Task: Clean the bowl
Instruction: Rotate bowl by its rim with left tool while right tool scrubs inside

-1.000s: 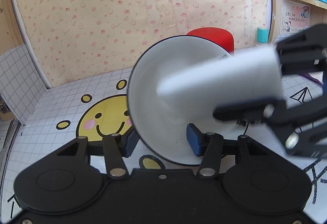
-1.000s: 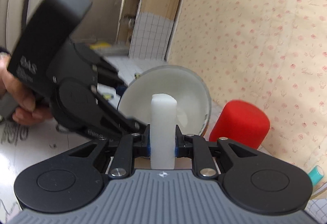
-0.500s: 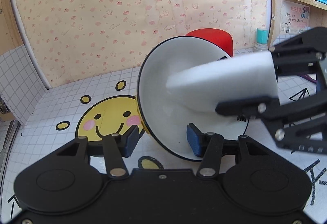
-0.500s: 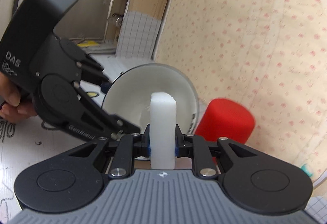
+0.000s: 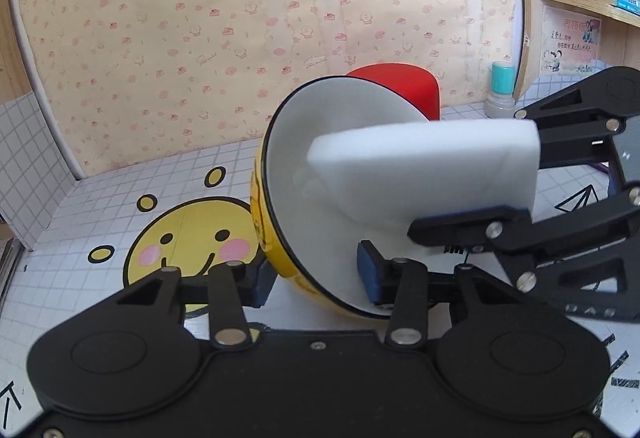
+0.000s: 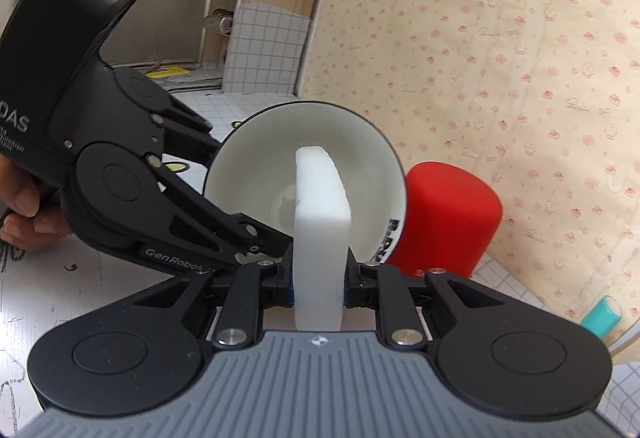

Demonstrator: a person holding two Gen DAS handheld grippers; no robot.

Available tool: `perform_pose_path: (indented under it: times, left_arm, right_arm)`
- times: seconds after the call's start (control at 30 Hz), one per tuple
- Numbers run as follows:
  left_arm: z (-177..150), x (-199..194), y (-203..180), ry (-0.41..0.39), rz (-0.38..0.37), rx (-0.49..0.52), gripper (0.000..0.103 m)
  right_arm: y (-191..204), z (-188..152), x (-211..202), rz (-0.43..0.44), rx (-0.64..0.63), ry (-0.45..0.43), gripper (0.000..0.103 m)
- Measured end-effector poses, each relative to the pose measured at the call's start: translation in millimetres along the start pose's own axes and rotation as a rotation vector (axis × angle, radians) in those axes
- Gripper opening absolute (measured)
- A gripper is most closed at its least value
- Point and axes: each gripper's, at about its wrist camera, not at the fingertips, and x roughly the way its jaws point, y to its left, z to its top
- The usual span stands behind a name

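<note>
Bowl, yellow outside and white inside, sits tilted at frame centre in the left wrist view, rim between the pads of the left gripper, whose jaws are closing on it. Right gripper clamps a white sponge; the sponge's far end reaches into the bowl's interior. Red cylinder stands behind the bowl.
</note>
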Motion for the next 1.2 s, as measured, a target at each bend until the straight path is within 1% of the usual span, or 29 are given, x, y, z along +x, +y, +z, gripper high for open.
perform_pose_path:
  times: [0.1,0.23,0.3,0.43,0.5,0.57,0.7,0.8,0.83,0.9,1.0,1.1,1.2]
  left_arm:
    - [-1.6,-4.3,-1.8,-0.004,0.02,0.065,0.04]
    - [-1.4,-10.1,-5.1,0.003,0.064,0.159,0.04]
    - [-1.0,-10.8,-1.8,0.008,0.055,0.162,0.04]
    - [-2.1,-11.7,10.1,0.009,0.006,0.13,0.04]
    - [-2.3,-10.7,10.6,0.006,0.004,0.121,0.04]
    - [-2.2,-10.8,7.5,-0.001,0.012,0.125,0.04]
    - [-1.8,-9.5,5.2,-0.003,0.019,0.119,0.041]
    - [-1.6,-9.2,6.5,0.0,0.01,0.099,0.041]
    - [-1.5,-9.5,5.8,0.0,0.013,0.1,0.041]
    - [-0.9,-9.5,5.1,0.002,0.016,0.098,0.041]
    - [-0.3,-9.0,4.4,0.003,0.018,0.097,0.041]
    - [-12.1,-17.5,30.2,-0.011,-0.041,0.139,0.041]
    - [-12.0,-17.4,31.0,-0.01,-0.041,0.142,0.041]
  right_arm:
    - [-4.6,3.0,-5.0,-0.018,0.019,-0.041,0.021]
    - [-2.4,5.3,-10.3,-0.034,0.003,-0.093,0.021]
    - [-1.3,6.2,-10.8,-0.037,-0.007,-0.104,0.021]
    - [2.2,8.1,-9.3,-0.025,-0.022,-0.113,0.021]
    - [5.7,8.4,-4.7,-0.008,-0.037,-0.084,0.021]
    - [10.0,7.4,2.1,0.02,-0.051,-0.036,0.021]
    - [15.9,6.3,8.0,0.06,-0.063,0.001,0.021]
    - [14.3,8.1,5.4,0.05,-0.038,-0.02,0.024]
    - [13.1,8.4,2.9,0.056,-0.029,-0.031,0.029]
    - [13.9,9.4,1.4,0.047,-0.026,-0.045,0.029]
    - [14.6,9.1,1.0,0.062,-0.023,-0.047,0.029]
    - [15.4,9.7,1.5,0.053,-0.028,-0.041,0.03]
    - [14.8,10.3,0.2,0.045,-0.027,-0.049,0.03]
